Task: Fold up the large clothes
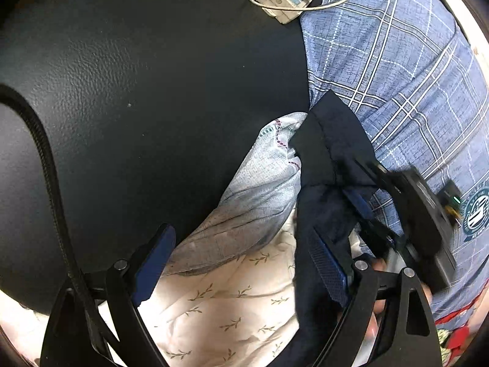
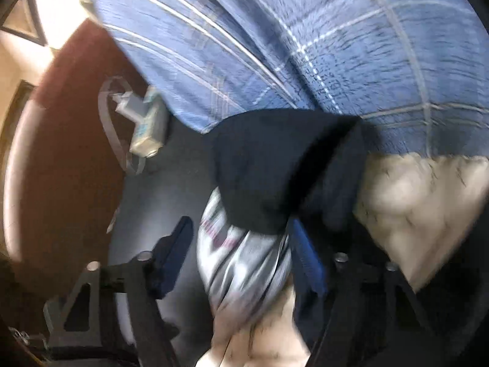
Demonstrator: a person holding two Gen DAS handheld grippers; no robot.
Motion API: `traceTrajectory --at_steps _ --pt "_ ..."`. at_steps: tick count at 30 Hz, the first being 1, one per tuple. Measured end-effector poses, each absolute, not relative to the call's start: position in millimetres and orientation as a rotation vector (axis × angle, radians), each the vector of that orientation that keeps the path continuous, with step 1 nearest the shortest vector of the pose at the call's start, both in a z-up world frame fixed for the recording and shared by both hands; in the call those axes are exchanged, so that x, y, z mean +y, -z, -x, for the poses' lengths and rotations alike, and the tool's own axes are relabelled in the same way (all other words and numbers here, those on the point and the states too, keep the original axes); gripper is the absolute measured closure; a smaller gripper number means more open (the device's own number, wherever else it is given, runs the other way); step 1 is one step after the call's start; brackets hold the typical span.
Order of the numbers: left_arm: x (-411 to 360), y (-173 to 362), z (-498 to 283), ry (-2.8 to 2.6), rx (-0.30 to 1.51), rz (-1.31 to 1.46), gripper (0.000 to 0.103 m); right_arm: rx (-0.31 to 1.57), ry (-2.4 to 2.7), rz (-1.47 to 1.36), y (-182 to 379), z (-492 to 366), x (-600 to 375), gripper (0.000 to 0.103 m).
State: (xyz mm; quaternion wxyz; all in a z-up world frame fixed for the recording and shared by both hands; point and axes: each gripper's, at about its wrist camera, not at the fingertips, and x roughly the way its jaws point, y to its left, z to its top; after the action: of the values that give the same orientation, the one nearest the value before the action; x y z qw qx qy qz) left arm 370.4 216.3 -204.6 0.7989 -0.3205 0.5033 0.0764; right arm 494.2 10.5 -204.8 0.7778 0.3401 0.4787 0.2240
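Note:
A dark navy garment lies bunched over a light grey patterned cloth, between a black leather surface and a blue plaid cover. My left gripper is open, its blue pads wide apart over the grey cloth and a white leaf-print sheet, the right-hand pad beside the navy garment. In the blurred right wrist view, my right gripper is open too, with the grey cloth lying loose between its fingers and the navy garment just ahead. The left wrist view shows the right gripper against the navy folds.
A white boxy device with a looped cable rests on the leather by the plaid edge, also seen from the right wrist. A zipper seam runs down the left. A brown rim borders the leather.

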Motion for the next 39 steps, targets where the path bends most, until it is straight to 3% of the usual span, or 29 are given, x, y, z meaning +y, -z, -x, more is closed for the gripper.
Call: traceTrajectory --at_steps 3,4,5,14,20,28,34,36,39 --pt "215.8 204.3 -371.0 -0.161 1.080 0.676 0.015 1.049 -0.432 -0.720 216.9 -518.9 16.1 0.054" --pt "215.8 203.8 -371.6 -0.163 1.080 0.663 0.015 1.059 -0.422 -0.705 220.5 -524.4 19.1 0.078" --pt "216.2 203.6 -371.9 -0.165 1.079 0.659 0.015 1.065 -0.428 -0.710 222.0 -524.9 20.2 0.094" --pt "235.0 193.7 -356.9 -0.121 1.009 0.792 0.015 0.886 -0.615 -0.820 139.9 -414.4 -20.0 0.096" --pt "207.5 191.3 -350.6 0.042 1.041 0.815 0.015 0.739 -0.644 -0.940 106.1 -315.1 -98.4 0.096" --pt "100.0 176.3 -333.5 0.243 1.044 0.616 0.015 0.581 -0.504 -1.183 145.4 -194.0 -186.6 0.096" --pt "2.4 207.8 -306.4 0.344 1.147 0.419 0.015 0.533 -0.397 -1.306 193.0 -124.9 -235.7 0.095" --pt "-19.8 220.1 -298.8 0.345 1.169 0.348 0.015 0.574 -0.341 -1.323 216.2 -114.2 -250.5 0.091" --pt "-38.7 238.3 -293.3 0.312 1.195 0.261 0.016 0.654 -0.242 -1.302 244.9 -110.4 -262.8 0.070"
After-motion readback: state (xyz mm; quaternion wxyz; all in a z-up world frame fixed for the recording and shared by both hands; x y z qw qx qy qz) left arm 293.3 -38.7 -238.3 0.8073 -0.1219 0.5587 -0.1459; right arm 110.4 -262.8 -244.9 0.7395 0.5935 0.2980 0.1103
